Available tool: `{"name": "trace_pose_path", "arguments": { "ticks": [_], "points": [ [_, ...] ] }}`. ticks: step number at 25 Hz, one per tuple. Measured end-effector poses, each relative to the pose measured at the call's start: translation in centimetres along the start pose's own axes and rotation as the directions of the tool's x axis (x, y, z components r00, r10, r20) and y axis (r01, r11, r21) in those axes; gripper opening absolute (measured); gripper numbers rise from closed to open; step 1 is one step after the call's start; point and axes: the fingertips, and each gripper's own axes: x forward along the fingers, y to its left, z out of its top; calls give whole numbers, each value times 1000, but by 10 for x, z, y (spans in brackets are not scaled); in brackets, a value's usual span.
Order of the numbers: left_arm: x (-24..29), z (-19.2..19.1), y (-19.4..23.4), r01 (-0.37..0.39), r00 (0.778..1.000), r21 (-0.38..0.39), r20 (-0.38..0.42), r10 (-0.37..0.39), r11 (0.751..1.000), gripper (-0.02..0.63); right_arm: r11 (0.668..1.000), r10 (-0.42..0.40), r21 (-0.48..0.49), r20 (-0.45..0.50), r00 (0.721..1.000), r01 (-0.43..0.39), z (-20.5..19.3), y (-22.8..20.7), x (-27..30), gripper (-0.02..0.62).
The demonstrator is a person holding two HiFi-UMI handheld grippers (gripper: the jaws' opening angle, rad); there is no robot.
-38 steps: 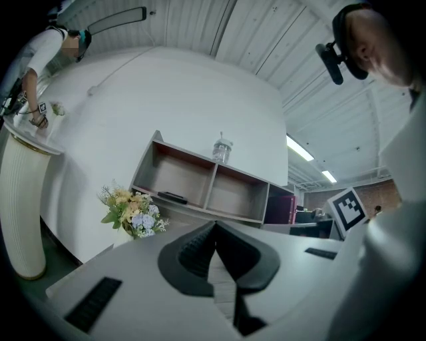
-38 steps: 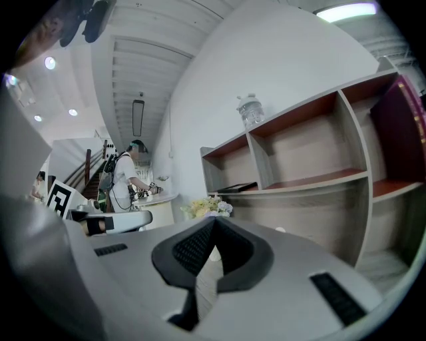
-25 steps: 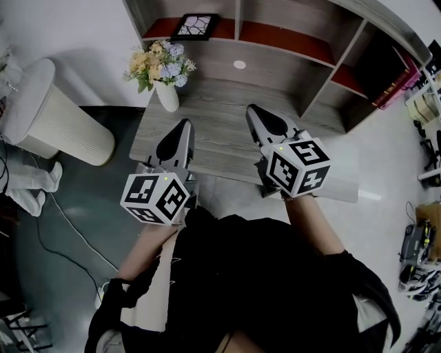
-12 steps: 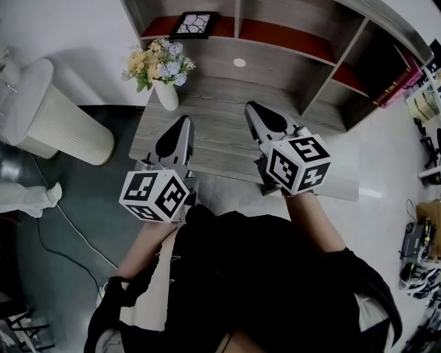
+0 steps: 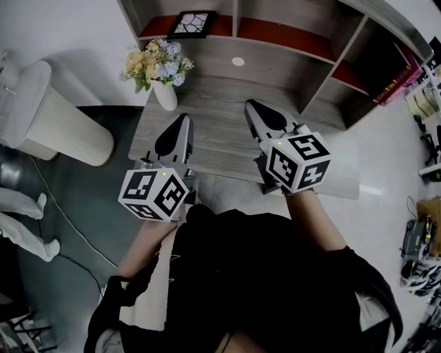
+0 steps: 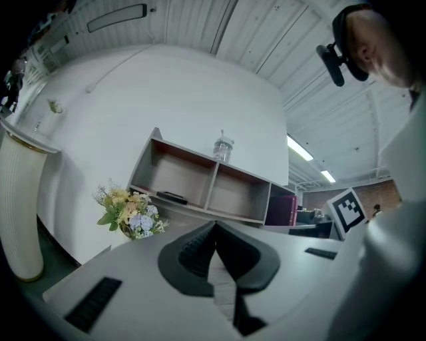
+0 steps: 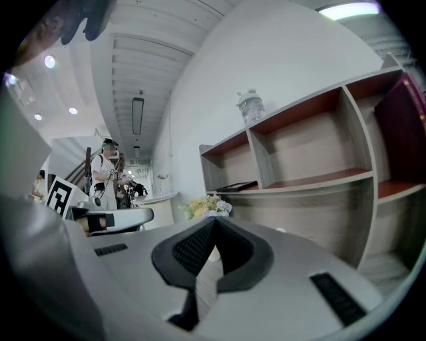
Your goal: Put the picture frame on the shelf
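Note:
The black picture frame (image 5: 193, 23) lies flat in the left compartment of the wooden shelf unit (image 5: 238, 14) at the back of the desk. It also shows as a dark slab in the left gripper view (image 6: 172, 197) and the right gripper view (image 7: 238, 186). My left gripper (image 5: 184, 119) hovers over the desk's front left, shut and empty. My right gripper (image 5: 249, 104) hovers over the desk's middle, also shut and empty. Both are well short of the shelf. The jaws meet at the tips in both gripper views (image 6: 214, 224) (image 7: 213, 220).
A white vase of flowers (image 5: 160, 65) stands at the back left of the grey wooden desk (image 5: 220, 114). A small white disc (image 5: 238, 62) lies near the shelf's base. A water bottle (image 6: 223, 148) stands on top of the shelf. A white ribbed bin (image 5: 48, 114) stands left of the desk.
Both grippers stay almost still over the desk. At the left edge a person's legs in white have moved along the floor.

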Motion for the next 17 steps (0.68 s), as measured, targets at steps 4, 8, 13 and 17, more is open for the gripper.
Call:
{"name": "trace_pose_path", "arguments": {
  "ticks": [4, 8, 13, 17],
  "points": [
    [0, 0, 0, -1, 1000, 1, 0, 1, 1000, 11, 1000, 2, -1, 0, 1000, -2, 0, 1, 0, 5],
    [0, 1, 1, 0, 1000, 3, 3, 0, 1000, 11, 1000, 1, -4, 3, 1000, -1, 1, 0, 1, 5],
    [1, 3, 2, -1, 1000, 6, 6, 1, 1000, 11, 1000, 0, -5, 5, 1000, 0, 2, 0, 2, 5],
    [2, 3, 3, -3, 1000, 5, 4, 3, 1000, 11, 1000, -1, -3, 1, 1000, 1, 1, -1, 5, 5]
  ]
}}
